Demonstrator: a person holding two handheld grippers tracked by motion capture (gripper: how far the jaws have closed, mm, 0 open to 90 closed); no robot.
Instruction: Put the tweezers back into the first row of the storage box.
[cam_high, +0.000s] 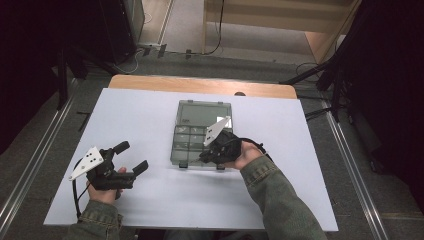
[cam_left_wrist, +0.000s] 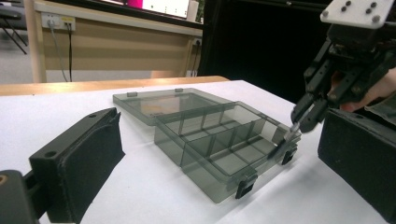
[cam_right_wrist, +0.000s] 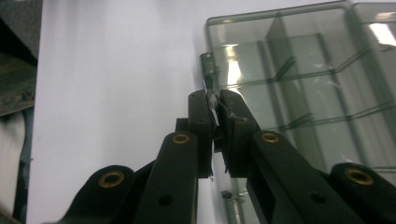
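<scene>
Grey compartment box (cam_high: 192, 132) lay open at table (cam_high: 140, 115) centre. At its 5 o'clock corner, a thin clear strip (cam_left_wrist: 283, 142) was pinched by the right gripper (cam_right_wrist: 214, 109). At 8 o'clock, the left gripper (cam_high: 134, 156) was held wide open, empty.

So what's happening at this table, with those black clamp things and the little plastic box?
A person holds a gripping tool in each hand at a white table. A smoky see-through organizer box lies open on it, lid flat behind, and its compartments look empty. The right gripper has its fingers pinched on a small clear divider strip at the box's near front corner. Whether the strip is going in or coming out, I cannot tell. The left gripper rests open off to the side, holding nothing.
</scene>
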